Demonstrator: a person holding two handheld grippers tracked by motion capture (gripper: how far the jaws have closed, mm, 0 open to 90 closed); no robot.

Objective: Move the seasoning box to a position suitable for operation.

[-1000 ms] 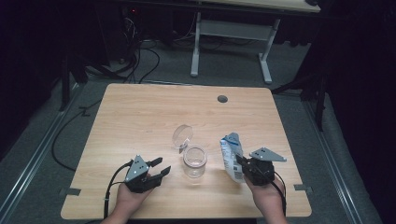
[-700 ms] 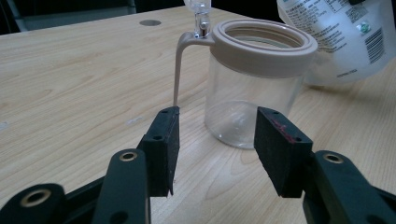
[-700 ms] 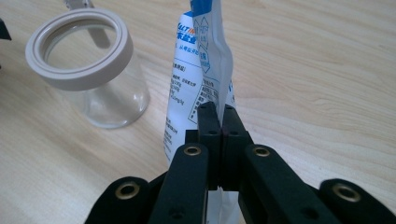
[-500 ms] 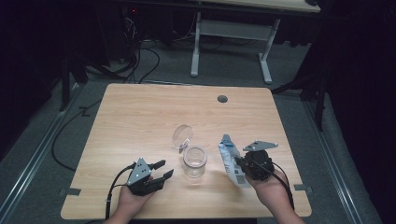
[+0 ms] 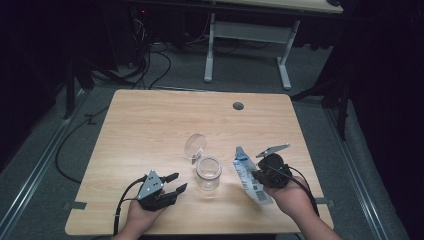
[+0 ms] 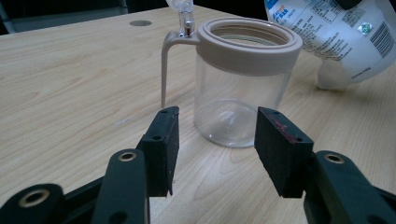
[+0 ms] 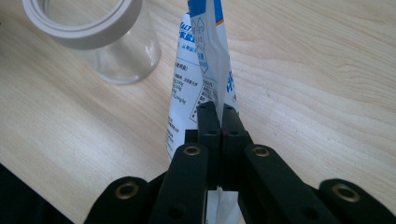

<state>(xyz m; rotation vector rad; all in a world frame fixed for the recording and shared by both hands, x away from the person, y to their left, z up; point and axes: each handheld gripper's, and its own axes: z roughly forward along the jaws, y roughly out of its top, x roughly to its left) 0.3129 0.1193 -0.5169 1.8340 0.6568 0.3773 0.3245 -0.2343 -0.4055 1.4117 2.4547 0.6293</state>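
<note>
Right gripper view shows my right gripper [image 7: 217,114] pinching the pouch [image 7: 205,60] tight — ready for pouring into the jar [image 6: 243,79] — while my left gripper [image 6: 217,140] waits wide apart, holding nothing.

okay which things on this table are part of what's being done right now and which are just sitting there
In use: pouch, pinched in the right gripper; open jar, in front of the open left gripper.

Lying about: round hole in the table; cables on the floor.
</note>
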